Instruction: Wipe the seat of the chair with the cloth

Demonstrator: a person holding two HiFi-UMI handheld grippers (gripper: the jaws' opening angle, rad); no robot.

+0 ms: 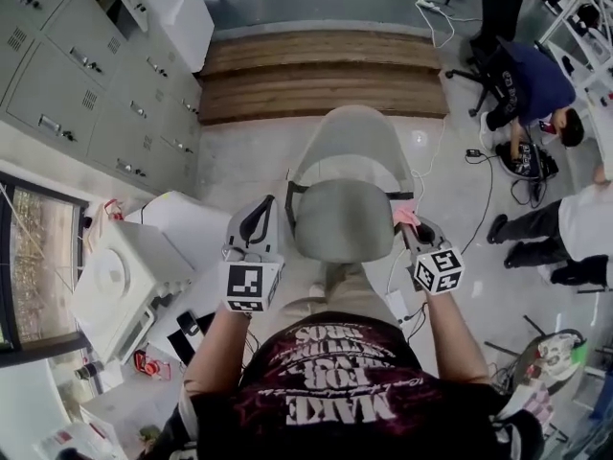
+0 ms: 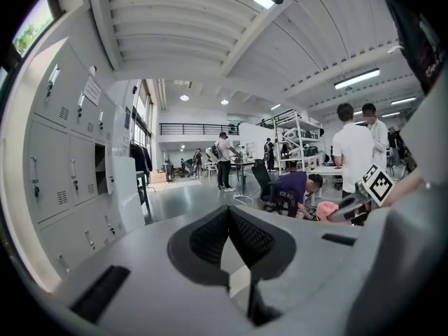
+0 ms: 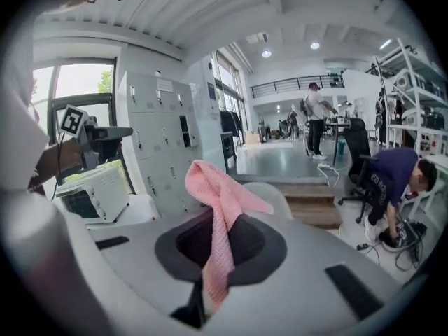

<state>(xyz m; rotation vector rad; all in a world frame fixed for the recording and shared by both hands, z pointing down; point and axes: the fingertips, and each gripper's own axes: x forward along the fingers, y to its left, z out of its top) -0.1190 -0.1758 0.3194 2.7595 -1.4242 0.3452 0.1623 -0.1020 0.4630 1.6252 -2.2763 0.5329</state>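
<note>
The chair stands right in front of me, with its grey seat (image 1: 343, 220) and pale backrest (image 1: 350, 147). My right gripper (image 1: 412, 222) hangs at the seat's right edge, shut on a pink cloth (image 1: 405, 216). In the right gripper view the cloth (image 3: 218, 212) is clamped between the jaws, sticks up above them and folds over, with the backrest (image 3: 271, 196) behind it. My left gripper (image 1: 261, 211) is held at the seat's left edge. Its pads (image 2: 210, 236) meet with nothing between them. From the left gripper view the cloth (image 2: 327, 210) shows at the right.
Grey lockers (image 1: 86, 75) line the left side, with a white appliance (image 1: 120, 276) on a low table beside me. Wooden steps (image 1: 321, 75) lie behind the chair. A person (image 1: 532, 89) crouches at the right near floor cables (image 1: 484, 195), and another person's legs (image 1: 536, 233) are close by.
</note>
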